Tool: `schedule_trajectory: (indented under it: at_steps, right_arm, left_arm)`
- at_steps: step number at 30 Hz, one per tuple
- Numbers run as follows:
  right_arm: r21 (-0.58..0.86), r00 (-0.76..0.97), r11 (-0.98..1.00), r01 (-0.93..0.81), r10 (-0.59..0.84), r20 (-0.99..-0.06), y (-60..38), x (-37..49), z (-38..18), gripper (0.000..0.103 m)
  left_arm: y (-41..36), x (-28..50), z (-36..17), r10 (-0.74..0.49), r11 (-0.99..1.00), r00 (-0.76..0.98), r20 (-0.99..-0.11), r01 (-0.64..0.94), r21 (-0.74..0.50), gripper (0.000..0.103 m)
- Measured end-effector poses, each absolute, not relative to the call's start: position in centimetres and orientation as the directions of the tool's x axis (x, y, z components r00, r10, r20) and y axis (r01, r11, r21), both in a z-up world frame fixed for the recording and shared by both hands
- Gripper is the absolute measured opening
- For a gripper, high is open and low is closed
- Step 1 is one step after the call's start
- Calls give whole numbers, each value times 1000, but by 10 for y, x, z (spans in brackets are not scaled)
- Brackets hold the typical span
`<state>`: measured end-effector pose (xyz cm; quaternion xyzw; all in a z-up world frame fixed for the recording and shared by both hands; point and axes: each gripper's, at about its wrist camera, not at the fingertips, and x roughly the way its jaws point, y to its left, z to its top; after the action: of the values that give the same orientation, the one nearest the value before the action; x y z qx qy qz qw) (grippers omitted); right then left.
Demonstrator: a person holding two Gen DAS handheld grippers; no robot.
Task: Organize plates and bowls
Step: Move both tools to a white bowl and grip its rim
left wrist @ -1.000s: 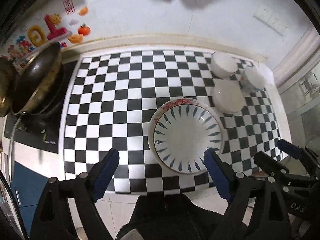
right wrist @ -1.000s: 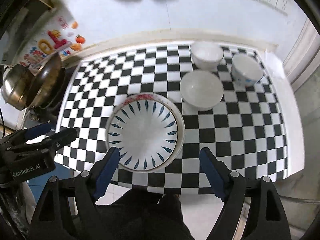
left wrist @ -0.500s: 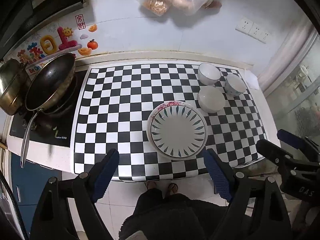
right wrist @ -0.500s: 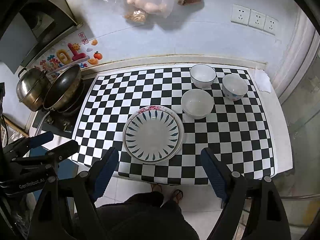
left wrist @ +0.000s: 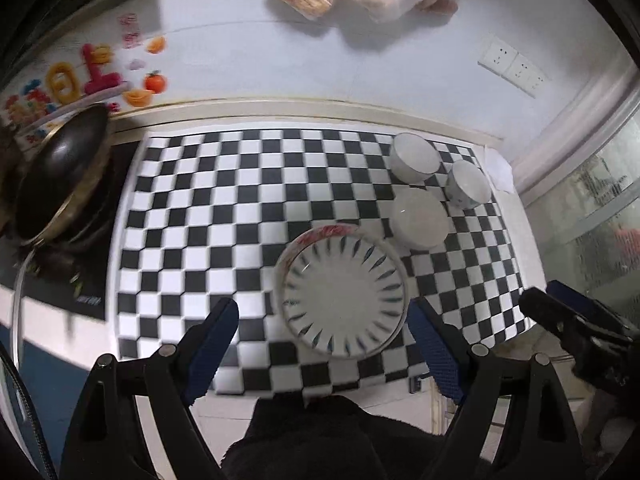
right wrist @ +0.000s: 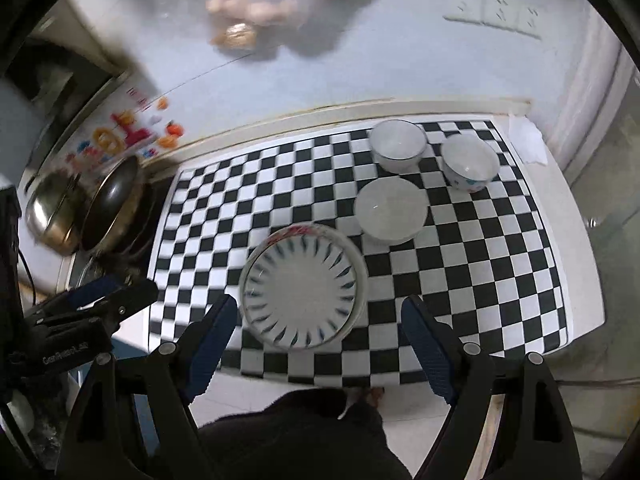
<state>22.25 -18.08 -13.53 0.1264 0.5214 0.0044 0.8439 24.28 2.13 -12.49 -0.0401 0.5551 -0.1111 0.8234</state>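
Both grippers lowered again toward white blue-petalled plate (left wrist: 344, 292) atop red-rimmed plate; jaws wide, empty; three bowls unstacked.

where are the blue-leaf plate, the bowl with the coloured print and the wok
blue-leaf plate (right wrist: 300, 292), right wrist view, its flat centre
bowl with the coloured print (right wrist: 470, 162), right wrist view, its inside
wok (left wrist: 60, 172), left wrist view, its dark inside

"GenRobot.AI" (blurred, barely legible) on the left gripper (right wrist: 114, 294) body; nothing else readable
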Motion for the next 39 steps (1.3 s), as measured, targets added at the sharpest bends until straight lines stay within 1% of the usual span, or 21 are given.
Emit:
schedule_trajectory:
  at_steps: [3, 6, 12, 16, 19, 20, 21, 22, 23, 24, 25, 27, 28, 29, 30, 32, 33, 37, 39]
  right_arm:
    - [201, 465, 961, 191, 91, -881, -206, 249, -155, 86]
    - [185, 437, 950, 250, 60, -897, -231, 282, -182, 86]
    - [254, 343, 911, 325, 137, -929, -280, 336, -243, 85]
    - [251, 255, 910, 330, 170, -952, -305, 370, -289, 78]
    - [250, 189, 918, 308, 198, -962, -320, 395, -323, 70]
    - [251, 175, 920, 300, 205, -963, -323, 401, -330, 64]
    - [252, 163, 923, 291, 211, -964, -326, 407, -337, 60]
    - [256, 146, 925, 281, 222, -964, -330, 415, -346, 59]
    - [263, 139, 924, 277, 232, -963, -333, 421, -352, 57]
    - [272, 133, 923, 273, 244, -961, -336, 426, -357, 51]
    - [285, 122, 920, 269, 261, -958, -341, 433, -365, 48]
    - [304, 99, 916, 261, 288, -953, -346, 442, -377, 33]
    - [306, 86, 917, 257, 294, -952, -348, 446, -382, 29]
    - [312, 75, 917, 250, 302, -950, -349, 450, -387, 22]
    - [321, 65, 916, 240, 314, -947, -350, 453, -392, 15]
    - [335, 44, 916, 223, 334, -942, -350, 457, -397, 11]
    - [343, 35, 915, 213, 344, -938, -349, 457, -398, 10]
    - [308, 13, 939, 153, 310, -951, -342, 452, -391, 10]
    - [324, 8, 936, 140, 326, -945, -345, 445, -385, 10]
  left_arm:
    - [6, 274, -143, -259, 963, 326, -909, 160, -217, 87]
    - [-14, 314, -173, -281, 955, 242, -929, 169, -244, 86]
    - [-54, 381, -243, -292, 952, 75, -953, 119, -283, 86]
    - [-82, 409, -279, -299, 951, 8, -954, 82, -297, 85]
    - [-103, 424, -298, -277, 958, -15, -961, 77, -277, 85]
    - [-111, 430, -305, -268, 960, -25, -963, 77, -269, 81]
    - [-117, 434, -309, -264, 961, -33, -964, 78, -266, 75]
    - [-122, 438, -313, -258, 962, -41, -965, 81, -260, 72]
    - [-129, 442, -318, -245, 965, -49, -968, 87, -248, 65]
    - [-135, 446, -324, -236, 966, -59, -970, 91, -241, 58]
    - [-139, 449, -329, -230, 967, -68, -971, 94, -235, 54]
    - [-148, 454, -341, -215, 970, -97, -972, 95, -224, 38]
    - [-151, 455, -345, -214, 970, -108, -971, 94, -225, 34]
    - [-155, 455, -350, -216, 969, -125, -968, 93, -229, 28]
    - [-157, 454, -353, -216, 969, -134, -967, 91, -230, 24]
    - [-162, 450, -353, -230, 966, -144, -962, 83, -244, 21]
    - [-163, 448, -350, -220, 969, -136, -966, 86, -233, 21]
    - [-171, 435, -339, -219, 970, -133, -967, 79, -230, 21]
    - [-173, 424, -330, -234, 966, -133, -963, 78, -246, 21]
